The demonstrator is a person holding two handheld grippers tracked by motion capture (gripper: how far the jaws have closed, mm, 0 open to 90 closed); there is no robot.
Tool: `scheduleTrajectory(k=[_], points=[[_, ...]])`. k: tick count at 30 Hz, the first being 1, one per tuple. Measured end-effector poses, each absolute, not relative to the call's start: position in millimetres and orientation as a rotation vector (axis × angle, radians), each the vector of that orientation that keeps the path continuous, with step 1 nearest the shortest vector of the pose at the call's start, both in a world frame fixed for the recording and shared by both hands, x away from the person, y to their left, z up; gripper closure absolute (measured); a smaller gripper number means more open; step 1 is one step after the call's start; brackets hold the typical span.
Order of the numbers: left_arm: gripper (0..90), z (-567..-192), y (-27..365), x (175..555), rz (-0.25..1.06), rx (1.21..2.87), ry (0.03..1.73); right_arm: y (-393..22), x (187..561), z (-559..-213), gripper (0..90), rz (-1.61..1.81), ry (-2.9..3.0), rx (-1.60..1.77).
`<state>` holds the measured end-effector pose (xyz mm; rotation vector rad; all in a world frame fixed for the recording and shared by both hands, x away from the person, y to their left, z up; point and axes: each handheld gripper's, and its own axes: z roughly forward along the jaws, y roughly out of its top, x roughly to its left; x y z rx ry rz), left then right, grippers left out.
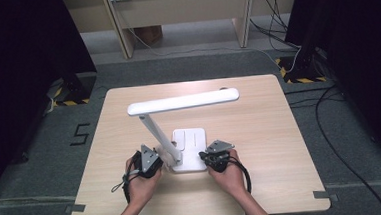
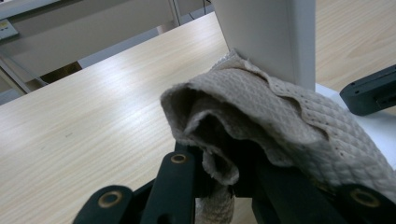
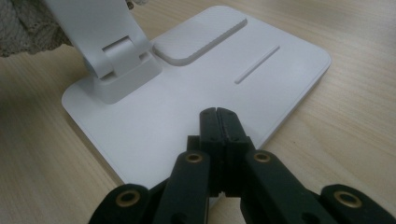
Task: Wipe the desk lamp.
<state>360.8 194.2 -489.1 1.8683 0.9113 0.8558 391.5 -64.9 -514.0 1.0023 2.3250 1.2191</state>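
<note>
Cloth (image 2: pixel 261 107) (crumpled) clamped in left gripper (image 2: pixel 224 172) against lamp (image 1: pixel 180 138) — right gripper (image 3: pixel 218 116) closed, empty.

You are working at a light wood-grain table (image 1: pixel 259 118), the landmark for everything here. Grey carpet (image 1: pixel 186 65) is lying all round it. Beyond its far edge, pale wooden furniture legs (image 1: pixel 119 29) are standing, with cables (image 1: pixel 272 7) trailing on the floor beside them. Black panels (image 1: pixel 20 58) are closing off both sides of the table. Yellow-black hazard tape (image 1: pixel 68 101) is marking the floor near its far corners, and a figure 5 (image 1: pixel 80 134) is lying left of it.
</note>
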Motion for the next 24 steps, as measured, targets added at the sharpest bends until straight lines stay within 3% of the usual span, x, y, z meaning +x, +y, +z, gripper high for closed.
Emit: scheduleTrajectory(k=[24], points=[[81.1,-501,190,360,0.849,1.921,0.899,-65,391,-514,90.0,1.222,2.325,1.007]])
